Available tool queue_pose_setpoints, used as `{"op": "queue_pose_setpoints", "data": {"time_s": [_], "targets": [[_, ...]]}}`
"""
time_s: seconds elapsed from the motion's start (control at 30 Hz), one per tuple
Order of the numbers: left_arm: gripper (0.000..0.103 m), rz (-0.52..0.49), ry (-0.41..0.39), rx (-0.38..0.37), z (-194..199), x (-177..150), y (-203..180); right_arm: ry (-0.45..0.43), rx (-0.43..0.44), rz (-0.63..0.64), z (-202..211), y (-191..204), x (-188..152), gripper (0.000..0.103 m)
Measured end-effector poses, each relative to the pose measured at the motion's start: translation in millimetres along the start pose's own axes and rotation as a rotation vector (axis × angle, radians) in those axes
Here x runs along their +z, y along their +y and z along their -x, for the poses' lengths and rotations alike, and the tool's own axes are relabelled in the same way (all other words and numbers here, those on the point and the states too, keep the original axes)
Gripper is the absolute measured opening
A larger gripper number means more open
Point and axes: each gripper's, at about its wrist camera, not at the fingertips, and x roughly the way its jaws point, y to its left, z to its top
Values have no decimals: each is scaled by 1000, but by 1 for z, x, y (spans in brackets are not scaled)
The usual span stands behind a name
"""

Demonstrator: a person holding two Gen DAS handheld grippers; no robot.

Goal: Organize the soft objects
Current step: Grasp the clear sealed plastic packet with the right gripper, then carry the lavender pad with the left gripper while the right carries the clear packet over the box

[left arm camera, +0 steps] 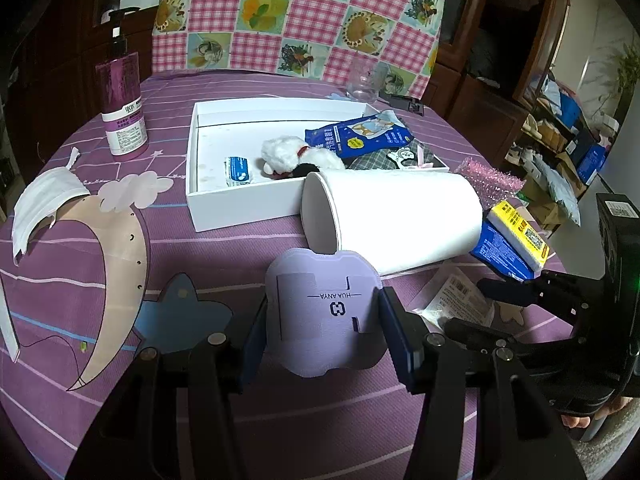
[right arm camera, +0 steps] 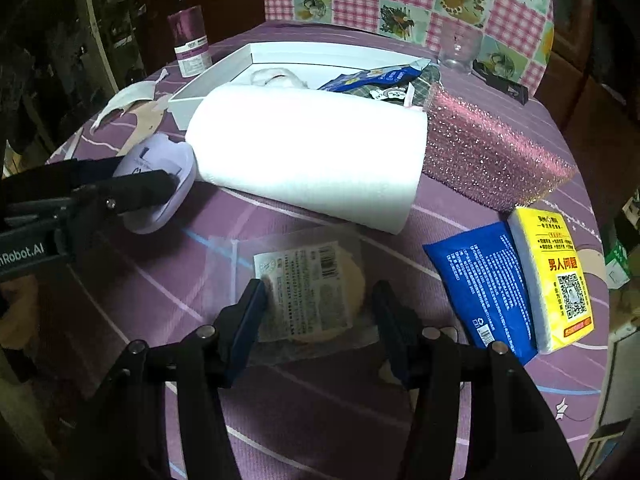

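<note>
Both tools were caught mid-pickup, by the look of it. Left gripper [left arm camera: 322,328] was clamped on a lilac padded pouch [left arm camera: 326,312], pads pressed to its two edges, low over the tablecloth [left arm camera: 240,420]. Right gripper [right arm camera: 320,320] was set around a clear-bagged puff [right arm camera: 316,292], jaws apart on either side; whether the pads were touching the bag couldn't be told.

Step in hand was probably grabbing those two softies for the white tray [left arm camera: 192,200], where a plush toy [left arm camera: 300,154] and a blue packet [left arm camera: 358,136] were already parked. For the next move, a firm squeeze on the slippery bag would be needed, then a lift over the paper roll [left arm camera: 396,220], which was lying on its side between the grippers and the tray.

A purple cloth was spread over a round table; a checked cover [left arm camera: 304,12] and dark cabinets were seen behind, pretty dim overall.
</note>
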Motion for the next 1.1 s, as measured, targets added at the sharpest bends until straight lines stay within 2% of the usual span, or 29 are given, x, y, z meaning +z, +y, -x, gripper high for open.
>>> {"op": "queue_pose_setpoints", "data": {"time_s": [0.3, 0.33, 0.4, 0.57, 0.8, 1.1], "targets": [[53, 1, 1, -1, 0, 0, 0, -23, -43, 56, 3, 10, -3, 47], [53, 1, 0, -1, 0, 0, 0, -26, -44, 60, 4, 11, -3, 45], [53, 2, 0, -2, 0, 0, 0, -30, -46, 63, 4, 11, -3, 32], [53, 1, -5, -8, 0, 0, 1, -45, -46, 44, 7, 8, -2, 24], [53, -2, -27, -38, 3, -1, -1, -165, 32, 26, 31, 5, 1, 22], [53, -33, -71, -110, 15, -2, -9, -229, 73, -17, 44, 0, 4, 22]]}}
